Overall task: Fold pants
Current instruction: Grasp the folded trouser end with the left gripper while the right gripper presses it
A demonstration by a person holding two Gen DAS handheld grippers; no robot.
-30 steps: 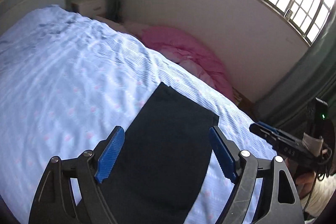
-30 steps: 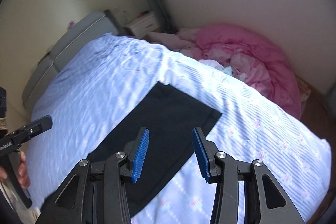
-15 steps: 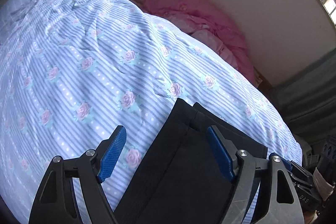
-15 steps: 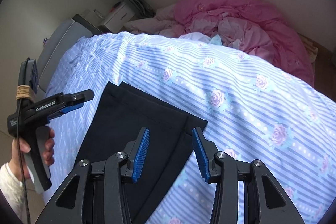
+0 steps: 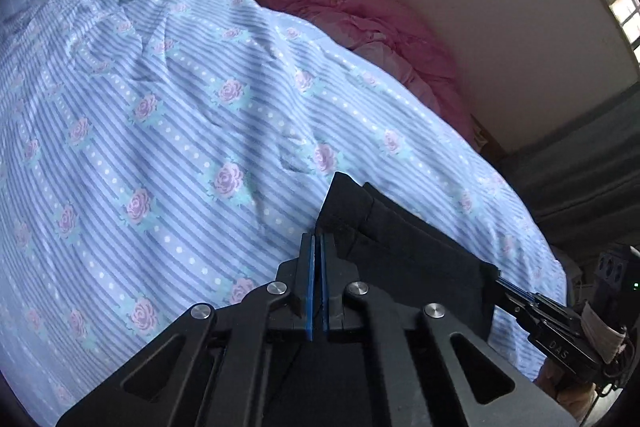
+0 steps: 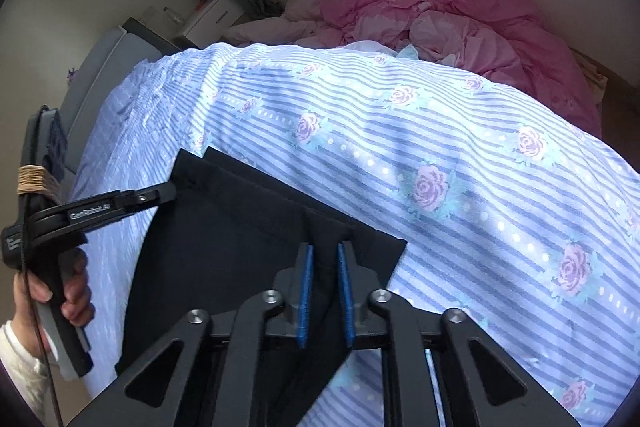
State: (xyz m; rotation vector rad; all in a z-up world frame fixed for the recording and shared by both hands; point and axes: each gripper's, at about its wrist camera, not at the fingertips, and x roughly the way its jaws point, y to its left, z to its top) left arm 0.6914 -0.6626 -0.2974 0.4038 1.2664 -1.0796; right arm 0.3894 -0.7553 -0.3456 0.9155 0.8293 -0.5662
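Note:
Black pants (image 5: 400, 239) (image 6: 240, 235) lie flat on the blue striped, rose-print bedsheet (image 5: 160, 107) (image 6: 480, 167). My left gripper (image 5: 316, 239) is shut on the left corner of the pants' near end; its blue pads meet with the fabric edge at their tips. From the right wrist view the left gripper (image 6: 173, 190) shows at that same corner, held by a hand (image 6: 74, 303). My right gripper (image 6: 323, 247) is shut on the pants near their right corner, black cloth between the pads. The right gripper (image 5: 500, 281) also shows in the left wrist view.
A crumpled pink duvet (image 5: 360, 11) (image 6: 460, 15) lies beyond the bed against the wall. A white nightstand (image 6: 212, 15) and a grey headboard (image 6: 96, 75) stand at the far left. A dark curtain (image 5: 580, 167) hangs at the right.
Both grippers came down from above the bed onto the pants' end. Their jaws stood open before and have now closed on the cloth.

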